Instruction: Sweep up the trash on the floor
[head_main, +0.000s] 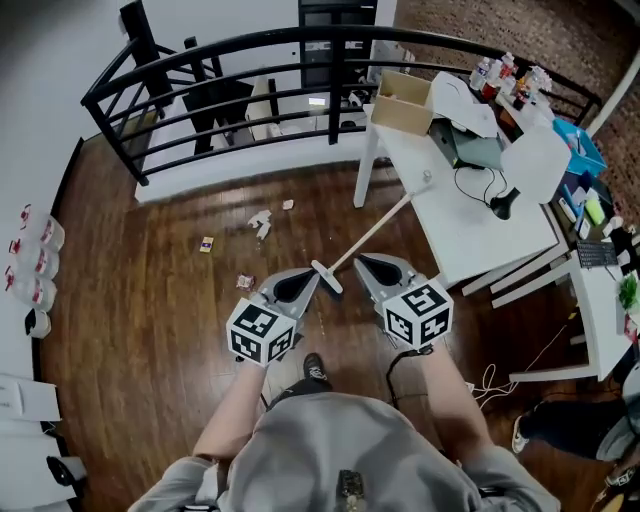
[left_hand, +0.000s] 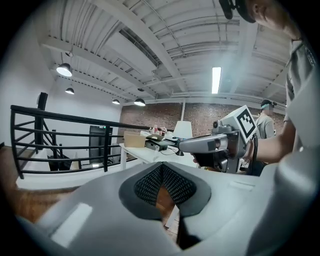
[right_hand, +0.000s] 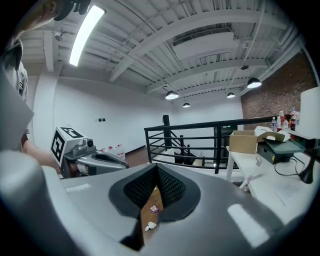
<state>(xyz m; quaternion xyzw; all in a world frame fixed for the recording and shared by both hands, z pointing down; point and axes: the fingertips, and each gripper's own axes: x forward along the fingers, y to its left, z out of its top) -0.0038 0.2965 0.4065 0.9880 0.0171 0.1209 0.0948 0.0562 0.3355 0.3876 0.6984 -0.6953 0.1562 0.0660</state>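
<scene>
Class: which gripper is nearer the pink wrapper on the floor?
Left. In the head view the left gripper is just right of the pink wrapper; the right gripper is farther right, past the left one.

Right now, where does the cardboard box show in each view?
Head view: cardboard box top centre-right, on the white table corner.
Left gripper view: cardboard box left of centre, on the table.
Right gripper view: cardboard box at the right, on the table.
Shared landmark: the black railing beside it.
</scene>
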